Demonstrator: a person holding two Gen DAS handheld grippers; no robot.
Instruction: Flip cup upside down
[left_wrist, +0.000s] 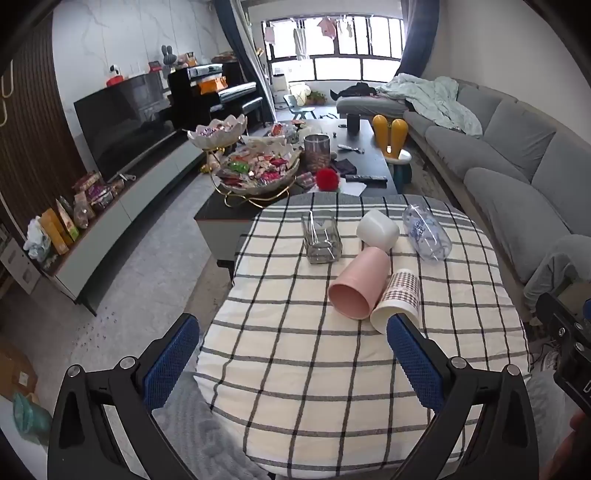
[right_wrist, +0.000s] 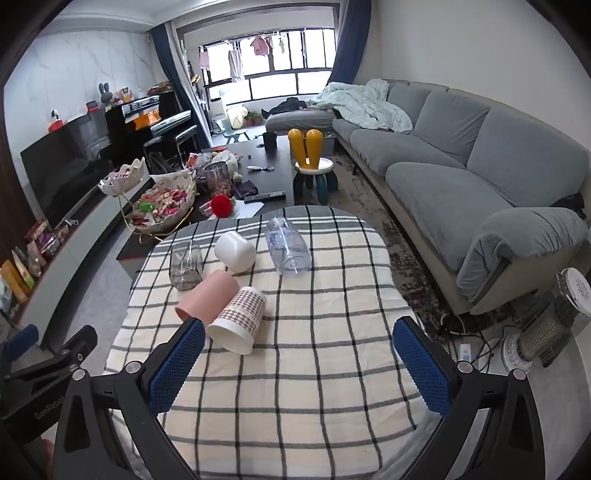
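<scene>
the plaid paper cup (right_wrist: 238, 320) lies on its side on the checked tabletop (right_wrist: 295, 387), touching the pink cup (right_wrist: 207, 297). both the left hand-held gripper (left_wrist: 293, 362) and right hand-held gripper (right_wrist: 297, 363) gape wide, empty. it looks light and crushable, so pinch gently across the mid-wall.

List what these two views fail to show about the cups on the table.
- Checked cup: in the left wrist view a blue finger pad covers part of its rim.
- Pink cup: in the right wrist view a finger pad hides its mouth.
- Clear cup: its blue print is too small to read.
</scene>
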